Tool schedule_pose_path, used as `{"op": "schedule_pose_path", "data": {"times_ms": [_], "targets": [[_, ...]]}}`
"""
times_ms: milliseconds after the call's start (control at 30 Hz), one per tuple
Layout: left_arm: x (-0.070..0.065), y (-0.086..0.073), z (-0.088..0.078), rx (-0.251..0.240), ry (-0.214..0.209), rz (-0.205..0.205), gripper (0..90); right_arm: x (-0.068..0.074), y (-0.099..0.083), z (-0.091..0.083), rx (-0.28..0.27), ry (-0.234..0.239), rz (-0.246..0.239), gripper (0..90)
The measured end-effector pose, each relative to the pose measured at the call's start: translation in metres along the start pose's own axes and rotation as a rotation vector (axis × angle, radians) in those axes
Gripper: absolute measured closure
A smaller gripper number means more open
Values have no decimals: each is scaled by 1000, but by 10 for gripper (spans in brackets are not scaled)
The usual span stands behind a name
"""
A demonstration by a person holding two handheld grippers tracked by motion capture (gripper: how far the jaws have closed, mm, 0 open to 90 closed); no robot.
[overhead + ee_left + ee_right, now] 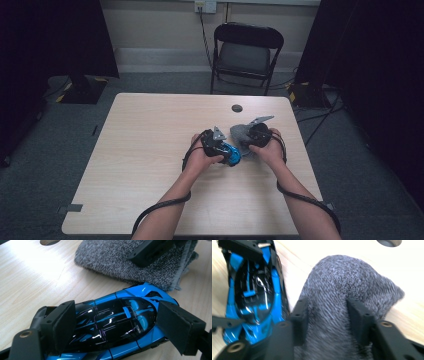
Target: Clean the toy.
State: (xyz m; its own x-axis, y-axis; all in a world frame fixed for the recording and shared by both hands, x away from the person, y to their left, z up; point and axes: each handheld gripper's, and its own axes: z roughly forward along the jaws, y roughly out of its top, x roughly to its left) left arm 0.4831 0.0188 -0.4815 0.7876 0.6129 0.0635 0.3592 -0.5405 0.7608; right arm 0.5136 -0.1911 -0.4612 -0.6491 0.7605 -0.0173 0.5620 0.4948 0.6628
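At the middle of the pale wooden tabletop [150,150] we are working with both hands close together, forearms coming in from the near edge and angling inward toward each other. Starting at the left, our left hand [200,156] is curling around the left tongs [226,152], wrist bent so the tool is pointing rightward and down. These tongs are clamped across a glossy blue and black toy car [120,322]; in the left gripper view the two black pads are pressing on its opposite flanks, one at the tail side, one near the nose, while the car is lying on the tabletop just beside a grey cloth [130,262].

Moving right, the cloth is sitting in a folded heap between the two tools, its frayed edge all but touching the car's nose. Our right hand [272,147] is gripping the right tongs [327,317] from the side, knuckles outward, the tool leaning in over the fabric. Its jaws are standing apart, straddling the bunched cloth, which is rising between them; the picture is blurred, and we cannot tell whether the pads are pinching the fabric.

Beyond the hands, a small round hole [237,108] is marking the tabletop's far side, and a dark folding chair [245,52] is standing behind it.
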Motion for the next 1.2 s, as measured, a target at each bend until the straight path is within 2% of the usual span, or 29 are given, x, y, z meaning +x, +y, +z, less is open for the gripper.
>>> {"op": "schedule_pose_path", "data": {"times_ms": [67,167,300,400,500,533,600,667,733,867,1133,1200], "targets": [[0,0,0,-1,1,0,163,2,-1,1,-1,-19,9,467],[-1,0,0,0,0,-3,163,-1,-6,-4,-21,-26,77,410],[-1,1,0,4,0,-5,163,-6,-15,-11,-49,-23,154,410],[-1,0,0,-1,0,-3,163,-7,-21,-13,-33,-34,182,405],[-1,0,0,-5,0,0,163,-6,-23,-14,-44,-47,226,390],[-1,0,0,-2,-1,-2,163,-6,-23,-14,-36,-63,224,390],[-1,1,0,1,-3,-3,163,-5,-22,-11,-20,-55,209,407],[-2,1,0,3,-3,-4,163,-5,-20,-5,0,-56,214,439],[-2,1,1,4,-3,-5,163,-6,-18,0,-9,-22,224,461],[-2,0,1,-8,-6,-2,163,-5,-11,10,-15,-5,209,466],[-1,0,1,-7,-8,3,162,5,9,26,-56,60,154,454],[0,0,0,-4,-11,4,162,8,12,27,-64,44,145,435]]}}
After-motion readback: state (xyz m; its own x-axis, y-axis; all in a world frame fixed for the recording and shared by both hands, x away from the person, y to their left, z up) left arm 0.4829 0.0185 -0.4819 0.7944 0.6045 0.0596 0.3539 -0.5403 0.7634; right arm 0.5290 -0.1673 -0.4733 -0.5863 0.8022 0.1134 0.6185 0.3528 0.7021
